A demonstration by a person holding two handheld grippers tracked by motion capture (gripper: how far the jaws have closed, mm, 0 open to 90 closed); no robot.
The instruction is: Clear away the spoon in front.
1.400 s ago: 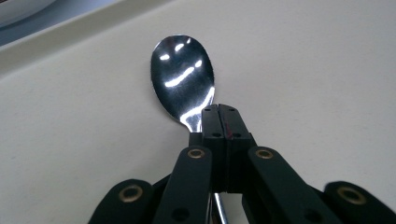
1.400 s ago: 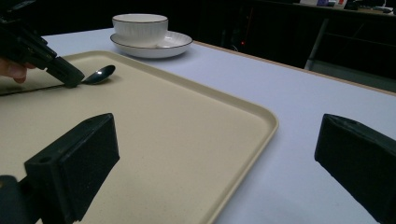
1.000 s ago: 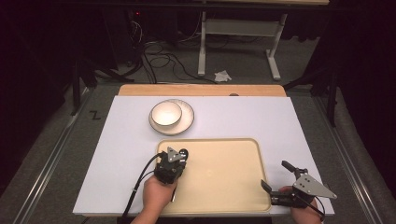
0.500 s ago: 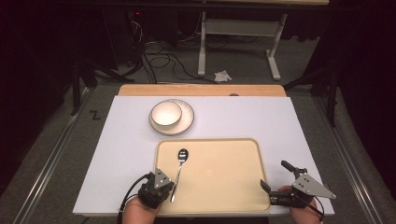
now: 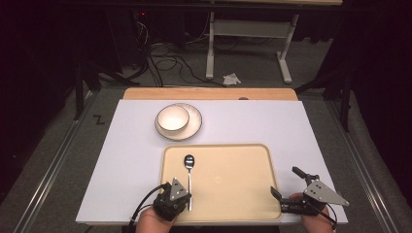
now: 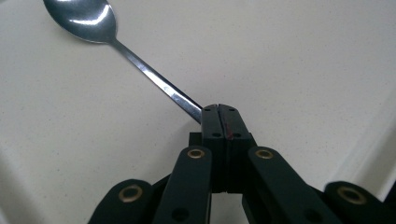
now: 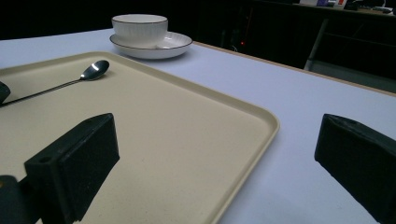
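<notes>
A steel spoon [image 5: 189, 167] lies on the beige tray [image 5: 233, 182], bowl end away from me. My left gripper [image 5: 180, 200] sits at the tray's near-left edge, just left of the handle's end. In the left gripper view its jaws are shut, and the spoon [image 6: 140, 65] handle runs in under the left jaw's tip [image 6: 218, 112], not into the seam. I cannot tell whether they touch. My right gripper [image 5: 284, 180] stands open at the tray's near-right corner, one jaw over the tray [image 7: 187, 140] and one over the white mat [image 7: 217, 135].
A white bowl [image 5: 172, 118] sits on a white plate [image 5: 193, 127] beyond the tray, on the white mat [image 5: 272, 121]. The right gripper view shows the bowl [image 7: 140, 28], the plate [image 7: 175, 43] and the spoon [image 7: 93, 70]. Beyond the table's far edge lie cables and a desk frame [image 5: 248, 29].
My left gripper has drawn back from over the spoon in the tray's upper left to the near edge, then shifted a little right. The spoon and the right gripper have stayed put.
</notes>
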